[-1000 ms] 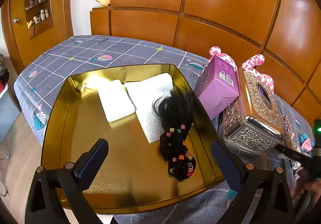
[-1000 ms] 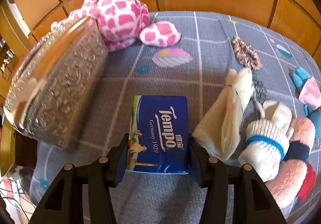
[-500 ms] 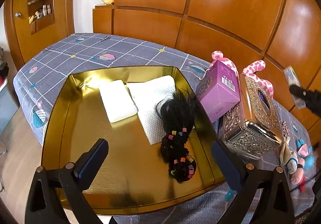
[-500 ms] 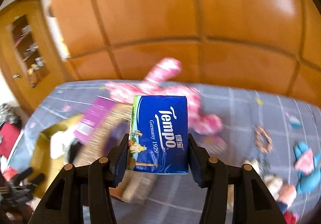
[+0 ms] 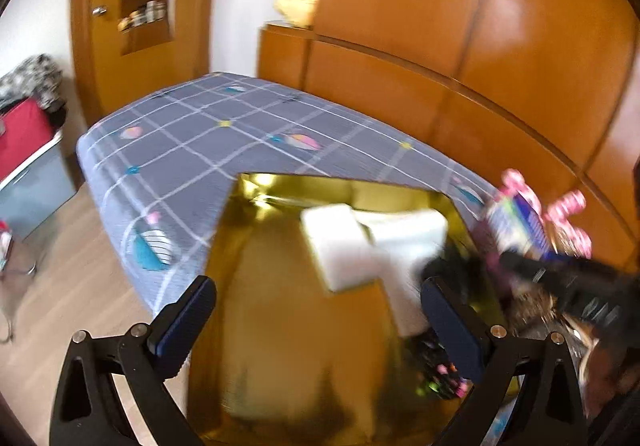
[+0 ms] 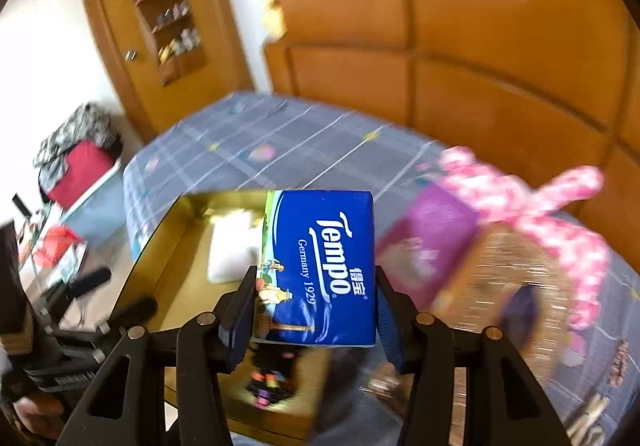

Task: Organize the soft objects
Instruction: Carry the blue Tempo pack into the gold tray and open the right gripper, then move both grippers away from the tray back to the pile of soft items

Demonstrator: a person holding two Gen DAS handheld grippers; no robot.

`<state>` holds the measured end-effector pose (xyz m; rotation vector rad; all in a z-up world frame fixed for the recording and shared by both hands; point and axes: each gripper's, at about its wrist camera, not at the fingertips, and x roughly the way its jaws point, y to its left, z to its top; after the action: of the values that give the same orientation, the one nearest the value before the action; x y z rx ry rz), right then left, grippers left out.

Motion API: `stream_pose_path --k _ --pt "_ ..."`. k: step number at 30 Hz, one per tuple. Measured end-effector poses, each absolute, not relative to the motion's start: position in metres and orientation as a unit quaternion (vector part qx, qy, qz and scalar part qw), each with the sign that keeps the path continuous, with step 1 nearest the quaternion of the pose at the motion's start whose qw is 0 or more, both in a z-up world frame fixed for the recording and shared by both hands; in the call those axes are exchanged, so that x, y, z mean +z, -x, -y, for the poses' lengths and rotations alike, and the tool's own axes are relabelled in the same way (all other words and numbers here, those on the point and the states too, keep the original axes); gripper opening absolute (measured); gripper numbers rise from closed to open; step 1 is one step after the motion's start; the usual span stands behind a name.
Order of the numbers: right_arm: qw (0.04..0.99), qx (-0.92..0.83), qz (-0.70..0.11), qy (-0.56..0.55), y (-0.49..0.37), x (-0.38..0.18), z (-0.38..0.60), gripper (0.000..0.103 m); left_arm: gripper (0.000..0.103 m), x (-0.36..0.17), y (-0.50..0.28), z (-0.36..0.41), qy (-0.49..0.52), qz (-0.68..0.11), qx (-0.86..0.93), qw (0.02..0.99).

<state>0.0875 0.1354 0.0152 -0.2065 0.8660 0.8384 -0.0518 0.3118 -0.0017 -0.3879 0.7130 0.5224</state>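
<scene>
My right gripper [image 6: 316, 310] is shut on a blue Tempo tissue pack [image 6: 320, 266] and holds it in the air over the right side of the gold tray [image 6: 168, 246]. In the left wrist view the pack [image 5: 516, 226] and right gripper [image 5: 560, 274] come in from the right. My left gripper [image 5: 320, 322] is open and empty above the gold tray [image 5: 280, 326]. In the tray lie a white pad [image 5: 340, 246], a white cloth [image 5: 408, 242] and a black hair piece with coloured bands [image 5: 444, 366].
A purple box [image 6: 428, 246], an ornate metal box [image 6: 492, 286] and a pink spotted plush [image 6: 552, 214] stand right of the tray on the grey checked bed cover [image 5: 224, 134]. Wooden panels run behind. A red bag [image 6: 80, 170] and floor lie to the left.
My right gripper has lifted the tissue pack off the bed cover and swung it left toward the tray. My left gripper has shifted left, still open.
</scene>
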Motion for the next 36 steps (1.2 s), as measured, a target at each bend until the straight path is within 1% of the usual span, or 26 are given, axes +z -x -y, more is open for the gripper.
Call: stream_pose_path --k 4,8,11,17,26,36 --pt "0.803 0.392 -0.432 0.118 -0.086 -0.013 -0.172 0.054 0.103 0.0 0.058 -0.329 0.2 -0.333 0.271 0.881" --pt "0.788 0.397 -0.455 0.122 -0.09 -0.035 -0.193 0.054 0.103 -0.003 0.058 -0.33 0.201 -0.335 0.274 0.879" --pt "0.784 0.396 -0.464 0.118 -0.089 -0.04 -0.196 0.063 0.103 -0.004 0.056 -0.326 0.193 -0.337 0.27 0.881" --pt "0.798 0.394 -0.445 0.097 -0.079 -0.022 -0.17 0.064 0.103 -0.003 0.052 -0.313 0.18 -0.339 0.257 0.887" --pt "0.853 0.347 -0.379 0.094 -0.054 0.013 -0.106 0.064 0.103 0.004 0.049 -0.285 0.155 -0.339 0.226 0.9" --pt "0.888 0.295 -0.348 0.065 -0.043 0.03 -0.036 0.065 0.103 0.003 0.042 -0.252 0.115 -0.351 0.183 0.911"
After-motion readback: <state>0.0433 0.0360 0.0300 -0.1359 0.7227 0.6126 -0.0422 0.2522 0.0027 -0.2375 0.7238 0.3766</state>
